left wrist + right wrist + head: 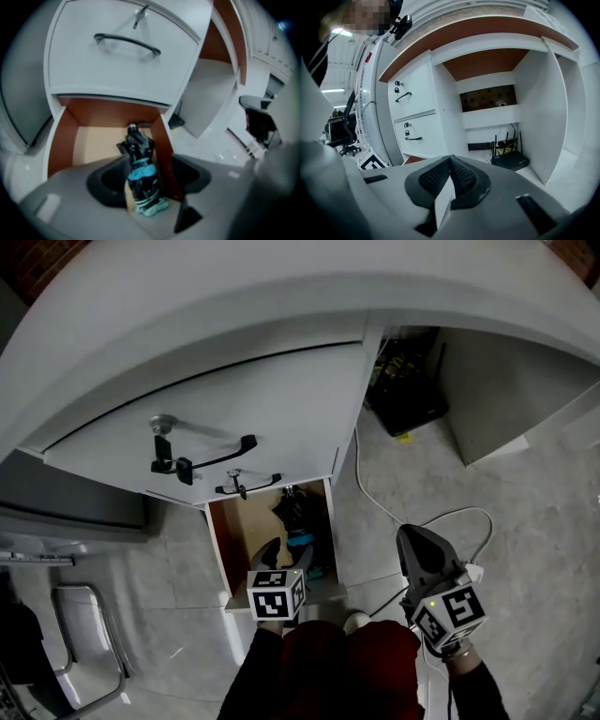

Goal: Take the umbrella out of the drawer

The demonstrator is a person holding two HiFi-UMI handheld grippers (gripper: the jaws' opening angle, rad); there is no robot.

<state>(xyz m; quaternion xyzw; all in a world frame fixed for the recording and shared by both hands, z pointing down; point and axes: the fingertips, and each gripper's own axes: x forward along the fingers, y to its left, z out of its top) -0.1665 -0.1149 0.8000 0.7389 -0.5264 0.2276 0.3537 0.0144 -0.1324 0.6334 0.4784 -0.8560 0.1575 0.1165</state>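
Here we are at the open drawer (63,136). The left gripper (149,183) hangs over its front, fingers (108,180) spread wide. Looking along them, the umbrella (139,152) sits right in the gap between the two. It is folded and black, with a teal band round its middle and a pale teal end nearest the fingertips. Neither pad presses on it, and a strip of drawer floor shows on either side. It lies lengthwise on the drawer floor, its far end pointing away from the fingers. Its flank is close against the brown wall beyond the right-hand finger. The space beyond the left-hand finger is bare board.

Above the fingertips we see the closed upper drawer front with its dark handle (126,43).

The right gripper (450,177) is off to the side, well apart from the drawer, and its ribbed pads (433,177) are pressed together. A pale sliver shows just under their seam, and we cannot tell what it is. Ahead of those fingers and a little right, a black router (510,159) stands on the floor of the desk's open bay.
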